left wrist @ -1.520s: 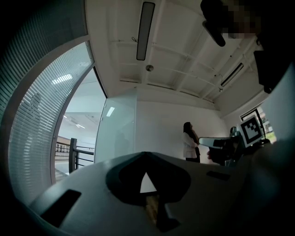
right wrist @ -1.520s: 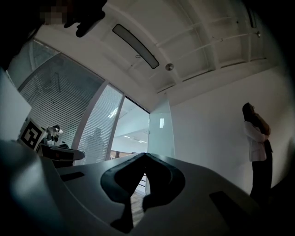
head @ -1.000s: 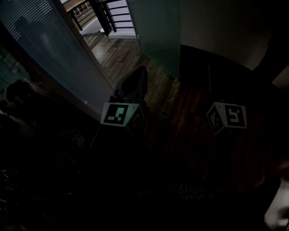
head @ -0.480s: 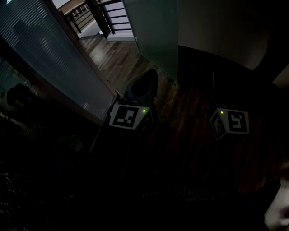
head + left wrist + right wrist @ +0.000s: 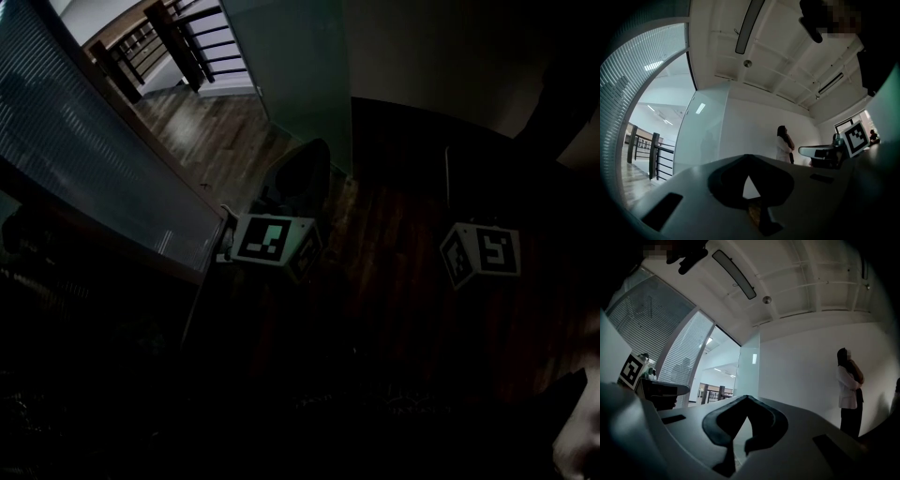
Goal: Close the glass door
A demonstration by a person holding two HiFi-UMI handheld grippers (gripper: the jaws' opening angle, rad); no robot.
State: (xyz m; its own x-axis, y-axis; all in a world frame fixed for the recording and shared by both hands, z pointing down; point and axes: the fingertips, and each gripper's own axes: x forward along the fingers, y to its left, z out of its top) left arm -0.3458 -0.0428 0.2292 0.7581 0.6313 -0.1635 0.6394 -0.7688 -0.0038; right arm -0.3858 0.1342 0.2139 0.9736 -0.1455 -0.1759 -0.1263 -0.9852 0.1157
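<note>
The glass door [image 5: 291, 75] is a frosted panel that stands open at the top middle of the head view, beside the doorway to the wood floor [image 5: 202, 127]. It also shows in the left gripper view as a pale panel [image 5: 703, 136], and in the right gripper view as a narrow pane [image 5: 747, 364]. My left gripper [image 5: 307, 155], with its marker cube [image 5: 272, 239], points at the door's lower edge, short of it. Its jaws [image 5: 747, 161] are shut on nothing. My right gripper [image 5: 747, 401] is shut and empty; its cube [image 5: 483, 253] hangs to the right in the dark.
A striped glass wall [image 5: 94, 141] runs along the left up to the doorway. A dark railing [image 5: 169, 42] stands beyond the opening. A person in a white coat [image 5: 848, 390] stands by the white wall [image 5: 750, 136] on the right.
Both grippers have moved forward toward the doorway. The glass wall and the door now sit nearer and further left in the head view. Neither gripper's jaws have changed.
</note>
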